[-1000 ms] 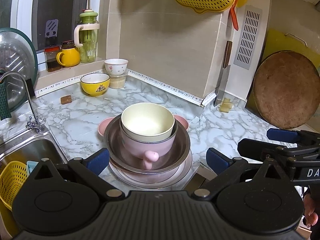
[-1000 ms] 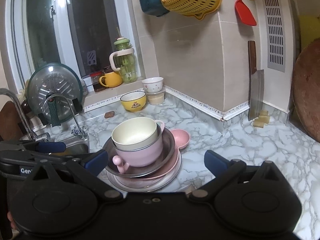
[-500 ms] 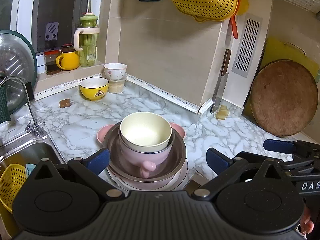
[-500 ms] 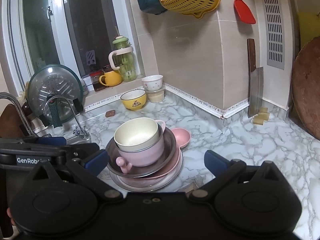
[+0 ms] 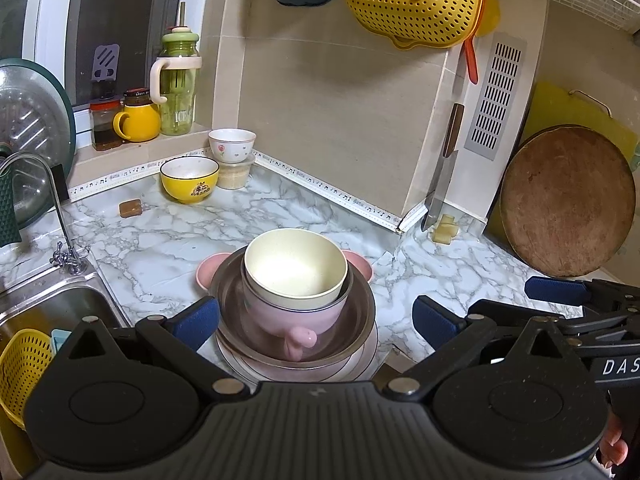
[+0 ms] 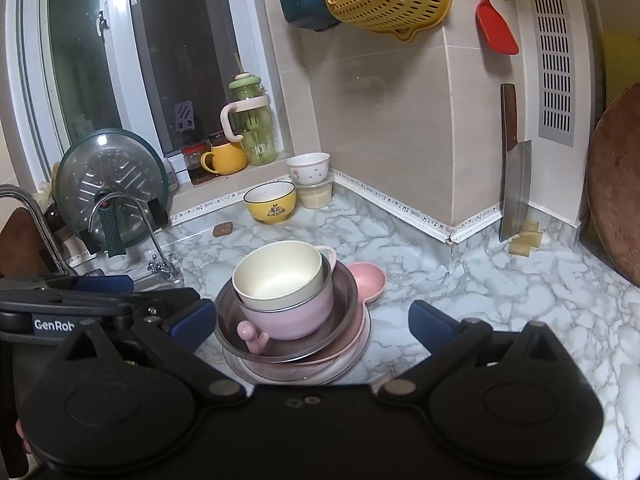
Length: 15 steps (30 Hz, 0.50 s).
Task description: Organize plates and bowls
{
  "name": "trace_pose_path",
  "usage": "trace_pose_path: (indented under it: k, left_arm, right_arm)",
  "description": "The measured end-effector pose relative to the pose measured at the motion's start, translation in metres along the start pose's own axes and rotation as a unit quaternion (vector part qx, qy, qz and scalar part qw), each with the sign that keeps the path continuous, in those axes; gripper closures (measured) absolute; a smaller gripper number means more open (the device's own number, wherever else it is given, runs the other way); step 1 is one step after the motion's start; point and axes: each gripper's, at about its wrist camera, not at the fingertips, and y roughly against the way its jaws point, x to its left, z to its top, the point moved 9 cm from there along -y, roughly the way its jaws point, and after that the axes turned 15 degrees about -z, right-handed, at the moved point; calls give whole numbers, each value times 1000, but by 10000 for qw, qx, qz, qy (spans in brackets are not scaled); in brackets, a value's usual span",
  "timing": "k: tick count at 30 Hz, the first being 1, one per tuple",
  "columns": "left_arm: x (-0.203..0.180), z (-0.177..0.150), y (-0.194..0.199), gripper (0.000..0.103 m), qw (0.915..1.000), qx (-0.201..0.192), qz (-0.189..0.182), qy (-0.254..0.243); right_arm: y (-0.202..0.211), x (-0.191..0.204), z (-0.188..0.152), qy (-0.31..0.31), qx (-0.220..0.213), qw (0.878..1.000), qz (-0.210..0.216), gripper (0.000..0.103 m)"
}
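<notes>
A stack of dishes stands on the marble counter. A cream bowl (image 5: 294, 264) (image 6: 280, 276) sits in a pink handled bowl (image 5: 296, 320) (image 6: 292, 316), inside a steel bowl (image 5: 360, 312) (image 6: 348, 292), on a pink plate with ears (image 5: 206, 272) (image 6: 368, 280) and a flat plate (image 5: 368, 356). My left gripper (image 5: 316, 316) is open and empty, just short of the stack. My right gripper (image 6: 312, 320) is open and empty, also facing the stack. Each gripper shows at the edge of the other's view.
A yellow bowl (image 5: 189, 180) and a white bowl on a small tub (image 5: 232, 146) stand at the back wall. A sink (image 5: 36, 312) with a tap lies left. A cleaver (image 5: 440, 188) and a round wooden board (image 5: 566, 200) lean at the right.
Both grippers have drawn back and risen slightly from the stack, which now sits lower in both views. Nothing was taken hold of.
</notes>
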Motion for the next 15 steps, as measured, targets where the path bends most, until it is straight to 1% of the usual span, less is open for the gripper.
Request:
trace_pose_path:
  k: [15]
  left_arm:
    - [3, -1, -17, 0, 9998, 204, -13, 59]
  right_arm:
    - [-11, -6, -3, 18, 137, 9999, -56, 0]
